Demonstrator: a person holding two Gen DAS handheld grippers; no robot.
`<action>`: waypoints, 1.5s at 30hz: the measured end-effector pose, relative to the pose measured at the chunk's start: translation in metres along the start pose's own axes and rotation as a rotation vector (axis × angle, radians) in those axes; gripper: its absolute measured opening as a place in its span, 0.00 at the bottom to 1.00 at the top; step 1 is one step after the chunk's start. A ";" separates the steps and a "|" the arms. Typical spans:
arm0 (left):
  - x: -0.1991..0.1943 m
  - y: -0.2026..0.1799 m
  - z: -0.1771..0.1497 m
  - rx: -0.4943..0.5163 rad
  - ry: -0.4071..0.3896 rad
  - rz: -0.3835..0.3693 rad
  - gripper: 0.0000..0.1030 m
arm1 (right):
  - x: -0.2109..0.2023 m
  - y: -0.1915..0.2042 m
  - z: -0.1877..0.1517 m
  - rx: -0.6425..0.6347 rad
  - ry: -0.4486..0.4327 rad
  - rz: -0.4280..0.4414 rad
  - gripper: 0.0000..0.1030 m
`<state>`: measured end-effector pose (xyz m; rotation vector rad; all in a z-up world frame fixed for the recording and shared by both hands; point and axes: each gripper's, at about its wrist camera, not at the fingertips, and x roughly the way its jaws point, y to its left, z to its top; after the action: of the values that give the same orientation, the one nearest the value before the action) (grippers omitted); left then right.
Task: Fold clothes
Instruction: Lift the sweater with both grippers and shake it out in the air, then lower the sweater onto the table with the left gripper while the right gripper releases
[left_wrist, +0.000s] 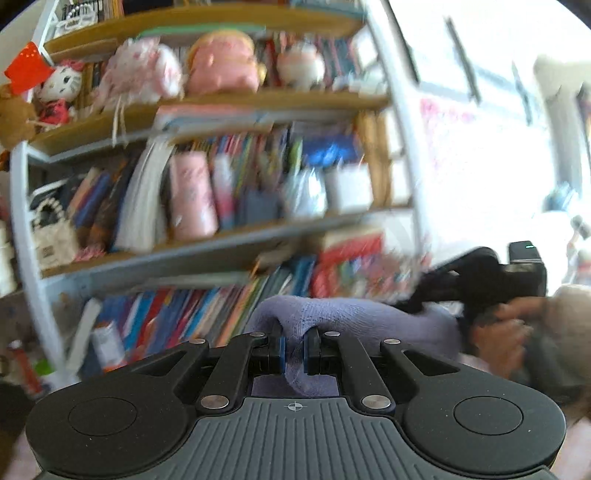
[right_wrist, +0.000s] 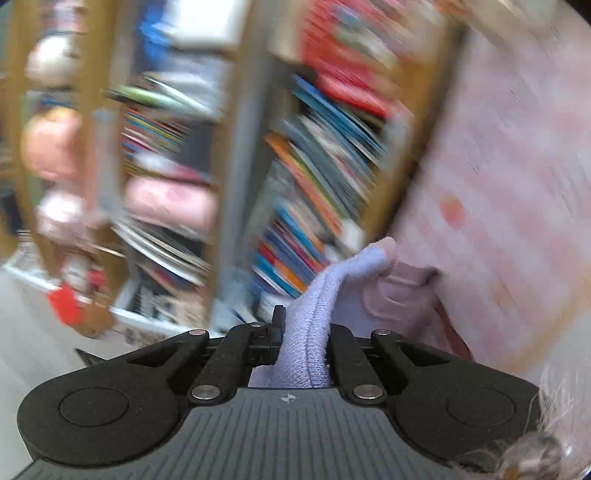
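A lavender fleece garment (left_wrist: 351, 317) is held up in the air by both grippers. My left gripper (left_wrist: 294, 349) is shut on a fold of it, and the cloth stretches off to the right toward the right gripper (left_wrist: 417, 306), held by a hand. In the right wrist view my right gripper (right_wrist: 303, 343) is shut on a thick edge of the same garment (right_wrist: 314, 317), which rises between the jaws. Both views are blurred by motion.
A bookshelf (left_wrist: 221, 229) full of books and plush toys fills the background of both views. A bright window (left_wrist: 480, 129) is at the right. A pink checked cloth surface (right_wrist: 498, 184) lies to the right in the right wrist view.
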<state>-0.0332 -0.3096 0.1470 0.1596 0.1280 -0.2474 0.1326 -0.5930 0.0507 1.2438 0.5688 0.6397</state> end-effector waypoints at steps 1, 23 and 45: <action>-0.004 0.001 0.010 -0.022 -0.041 -0.034 0.08 | -0.005 0.020 0.011 -0.046 -0.035 0.049 0.04; 0.023 0.154 -0.173 -0.504 0.520 0.079 0.03 | 0.222 0.015 -0.081 -0.482 0.315 -0.444 0.04; 0.021 0.203 -0.193 -0.502 0.644 0.283 0.13 | 0.205 -0.007 -0.138 -0.679 0.394 -0.516 0.49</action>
<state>0.0175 -0.0870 -0.0161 -0.2489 0.7935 0.1319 0.1796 -0.3557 0.0023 0.3064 0.8696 0.5656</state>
